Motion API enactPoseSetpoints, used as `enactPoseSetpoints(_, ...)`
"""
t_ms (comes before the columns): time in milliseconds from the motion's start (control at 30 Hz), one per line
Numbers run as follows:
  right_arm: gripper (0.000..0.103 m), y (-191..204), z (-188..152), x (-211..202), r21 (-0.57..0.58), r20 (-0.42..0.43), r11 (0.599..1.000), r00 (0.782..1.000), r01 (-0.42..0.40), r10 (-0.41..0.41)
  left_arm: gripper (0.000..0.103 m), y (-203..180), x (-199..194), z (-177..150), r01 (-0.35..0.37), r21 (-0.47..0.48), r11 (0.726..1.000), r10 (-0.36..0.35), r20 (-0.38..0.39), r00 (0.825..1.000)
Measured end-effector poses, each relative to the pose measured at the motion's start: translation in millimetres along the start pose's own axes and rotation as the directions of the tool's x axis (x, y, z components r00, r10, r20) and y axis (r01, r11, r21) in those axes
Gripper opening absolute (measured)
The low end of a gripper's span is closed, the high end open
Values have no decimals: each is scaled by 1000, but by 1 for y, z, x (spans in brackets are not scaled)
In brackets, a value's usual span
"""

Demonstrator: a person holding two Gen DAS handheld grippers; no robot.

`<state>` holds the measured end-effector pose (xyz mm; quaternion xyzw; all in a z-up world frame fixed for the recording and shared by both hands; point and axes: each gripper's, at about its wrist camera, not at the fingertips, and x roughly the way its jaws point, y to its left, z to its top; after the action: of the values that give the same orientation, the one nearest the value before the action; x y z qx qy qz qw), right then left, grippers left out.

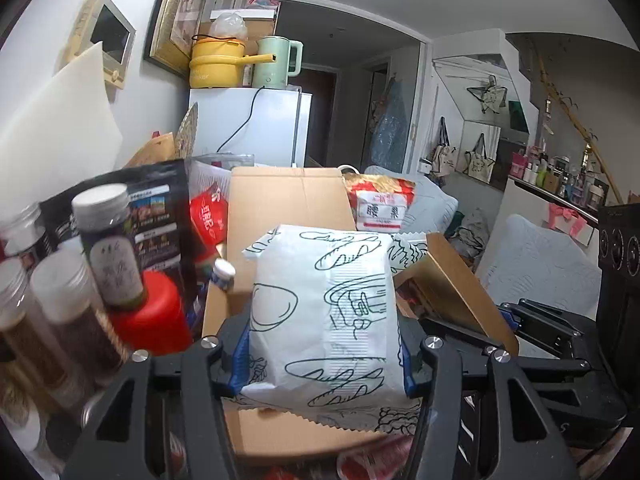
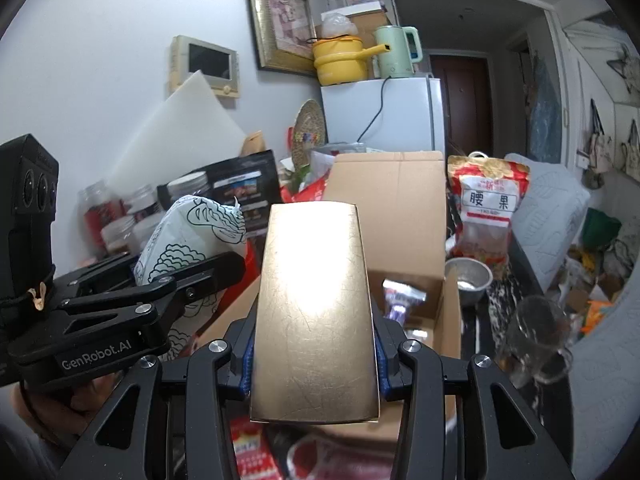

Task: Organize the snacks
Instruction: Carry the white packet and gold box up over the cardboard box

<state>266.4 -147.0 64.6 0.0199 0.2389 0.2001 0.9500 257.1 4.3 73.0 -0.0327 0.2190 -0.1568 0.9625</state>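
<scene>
Left gripper (image 1: 324, 354) pinches the white bread-print bag (image 1: 326, 308); right gripper (image 2: 314, 364) pinches the gold box (image 2: 316, 308). Cardboard box (image 2: 404, 216) opens just beyond both fingertips. Judgement: lower each past the flaps before releasing.

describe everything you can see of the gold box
The gold box is flat and rectangular, with a shiny, finely scratched metallic face that glares under the light; it looks like foil-covered card. The right gripper is shut on it, blue-padded fingers pressing its two long sides. It is held tilted above the open carton. In the left wrist view it sits beside the white bag.
</scene>
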Motion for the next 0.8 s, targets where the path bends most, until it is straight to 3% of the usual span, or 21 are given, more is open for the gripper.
enactPoseSetpoints(133,43,-13,11,21,15,-1,1000,1000,12,-12,54,5,24,10,-18,-7,1000,18,3,1000)
enactPoseSetpoints(400,43,-40,17,69,38,-59,999,998,38,-36,55,13,77,12,-58,1,998,58,-62,996)
enactPoseSetpoints(533,43,-44,13,87,17,-98,997,992,78,-76,55,17,102,4,-81,-7,997,79,-125,989)
enactPoseSetpoints(800,43,-59,0,117,54,-181,995,981,80,-69,54,24,134,-9,-129,4,992,127,-209,970)
